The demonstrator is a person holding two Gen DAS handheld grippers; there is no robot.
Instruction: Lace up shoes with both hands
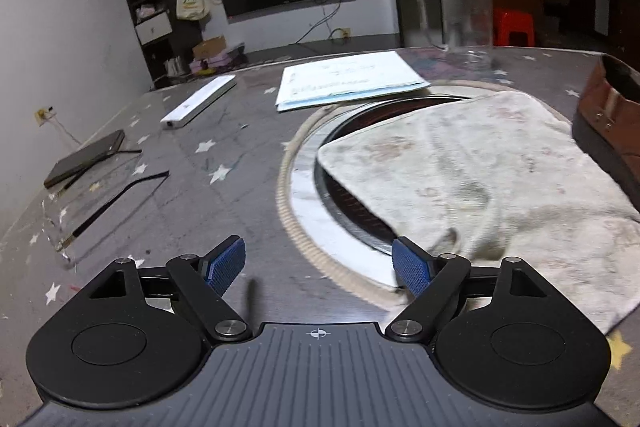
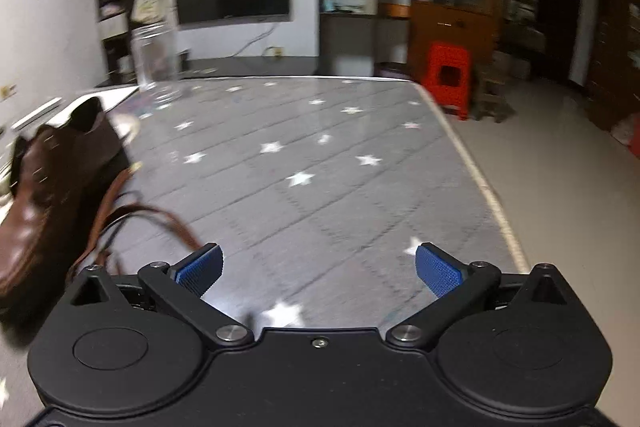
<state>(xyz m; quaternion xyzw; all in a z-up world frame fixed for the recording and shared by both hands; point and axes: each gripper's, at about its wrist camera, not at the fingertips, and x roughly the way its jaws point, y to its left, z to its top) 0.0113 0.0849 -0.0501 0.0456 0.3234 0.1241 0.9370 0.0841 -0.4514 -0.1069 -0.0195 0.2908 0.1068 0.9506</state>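
Note:
A brown leather shoe [image 2: 52, 187] lies at the left of the right wrist view, and its brown laces [image 2: 160, 223] trail in loops toward my right gripper's left finger. My right gripper [image 2: 320, 269] is open over the star-patterned table with nothing between its blue pads [image 2: 438, 275]. In the left wrist view only the heel end of the shoe [image 1: 608, 115] shows at the right edge, resting on a stained white cloth [image 1: 480, 179]. My left gripper [image 1: 318, 267] is open above the table, left of the cloth, and holds nothing.
A glass mug [image 1: 466, 19] stands at the far side of the table, with papers [image 1: 348, 79], a white bar [image 1: 200, 103] and a dark notebook [image 1: 86, 163] to its left. A round inset ring [image 1: 296, 155] lies under the cloth. The table's right edge [image 2: 480, 179] drops to the floor near a red stool [image 2: 450, 75].

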